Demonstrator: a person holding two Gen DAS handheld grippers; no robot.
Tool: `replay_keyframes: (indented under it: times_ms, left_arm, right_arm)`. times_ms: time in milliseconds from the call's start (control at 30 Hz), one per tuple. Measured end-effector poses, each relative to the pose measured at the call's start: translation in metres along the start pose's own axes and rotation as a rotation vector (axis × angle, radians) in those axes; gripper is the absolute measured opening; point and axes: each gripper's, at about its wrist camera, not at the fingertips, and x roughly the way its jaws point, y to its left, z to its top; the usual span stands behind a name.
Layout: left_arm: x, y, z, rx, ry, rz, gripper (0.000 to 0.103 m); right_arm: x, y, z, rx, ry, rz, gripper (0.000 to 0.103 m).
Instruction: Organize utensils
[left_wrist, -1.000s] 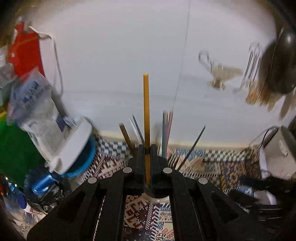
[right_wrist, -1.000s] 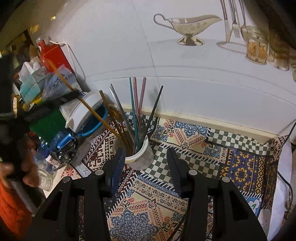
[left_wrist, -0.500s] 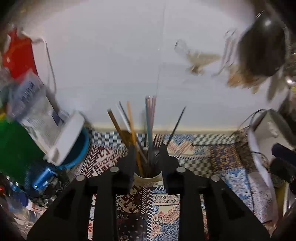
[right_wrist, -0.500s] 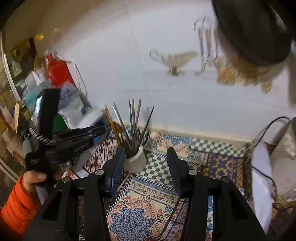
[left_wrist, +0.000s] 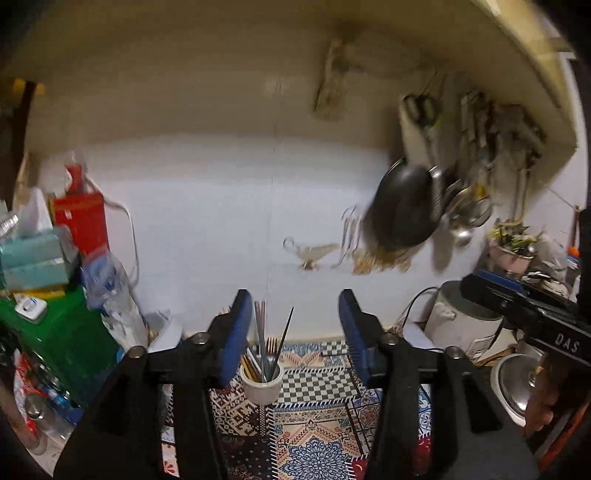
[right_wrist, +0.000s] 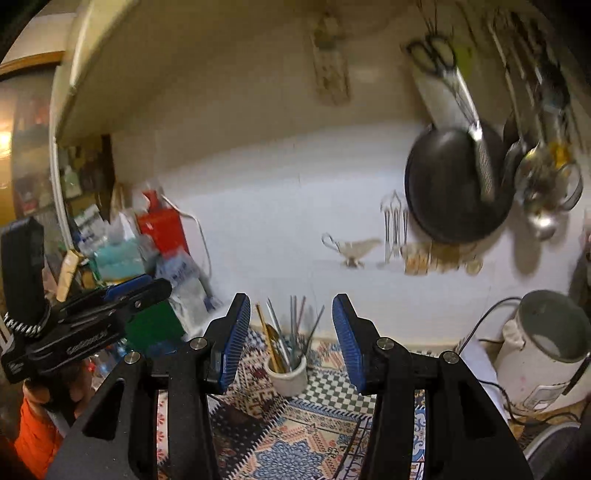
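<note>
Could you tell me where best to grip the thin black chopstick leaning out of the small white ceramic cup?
Probably by its free upper end. The black chopstick tilts right, away from the other utensils in the white cup, so come from above, jaws straddling the shaft there.

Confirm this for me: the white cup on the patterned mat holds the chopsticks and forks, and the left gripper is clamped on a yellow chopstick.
Not quite. The left gripper is open and empty, as the left wrist view shows; its jaws have just been opening. The white cup on the patterned mat does hold the chopsticks and forks.
</note>
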Motion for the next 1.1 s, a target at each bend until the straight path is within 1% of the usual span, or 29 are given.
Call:
replay_keyframes:
  times_ms: [33, 67, 100, 167, 233, 267, 300, 333, 400, 500, 633, 1100]
  left_arm:
    - [-0.014, -0.003, -0.001, 0.014, -0.022, -0.001, 0.061]
    - [-0.021, -0.005, -0.002, 0.021, -0.031, -0.005, 0.068]
    - [-0.027, -0.006, -0.004, 0.024, -0.038, -0.012, 0.071]
    - [-0.043, -0.006, -0.007, 0.016, -0.050, -0.018, 0.084]
    - [-0.055, -0.003, -0.011, 0.003, -0.060, -0.014, 0.092]
    - [-0.061, -0.001, -0.014, -0.008, -0.067, -0.008, 0.095]
    - [-0.065, 0.001, -0.015, -0.014, -0.070, -0.002, 0.096]
    - [-0.069, 0.002, -0.018, -0.017, -0.071, 0.002, 0.098]
    - [-0.078, 0.005, -0.022, -0.014, -0.073, 0.019, 0.098]
    - [-0.085, 0.007, -0.026, -0.008, -0.072, 0.029, 0.099]
    - [-0.093, 0.009, -0.031, -0.003, -0.073, 0.030, 0.099]
    - [-0.092, 0.009, -0.034, 0.010, -0.072, 0.023, 0.100]
  right_arm:
    - [-0.007, 0.005, 0.000, -0.007, -0.015, 0.004, 0.049]
    - [-0.014, 0.011, 0.000, -0.018, -0.033, 0.005, 0.055]
    - [-0.019, 0.015, 0.000, -0.024, -0.044, 0.004, 0.060]
    - [-0.030, 0.024, -0.002, -0.040, -0.066, 0.001, 0.066]
    - [-0.039, 0.031, -0.006, -0.047, -0.079, -0.001, 0.073]
    - [-0.040, 0.032, -0.007, -0.046, -0.082, -0.004, 0.079]
    - [-0.042, 0.035, -0.009, -0.043, -0.085, -0.006, 0.085]
    - [-0.045, 0.037, -0.011, -0.038, -0.090, -0.010, 0.088]
    - [-0.053, 0.039, -0.015, -0.028, -0.095, -0.020, 0.096]
    - [-0.059, 0.043, -0.018, -0.017, -0.095, -0.027, 0.098]
    - [-0.062, 0.047, -0.023, -0.005, -0.086, -0.032, 0.099]
    - [-0.057, 0.057, -0.029, -0.022, -0.061, -0.021, 0.099]
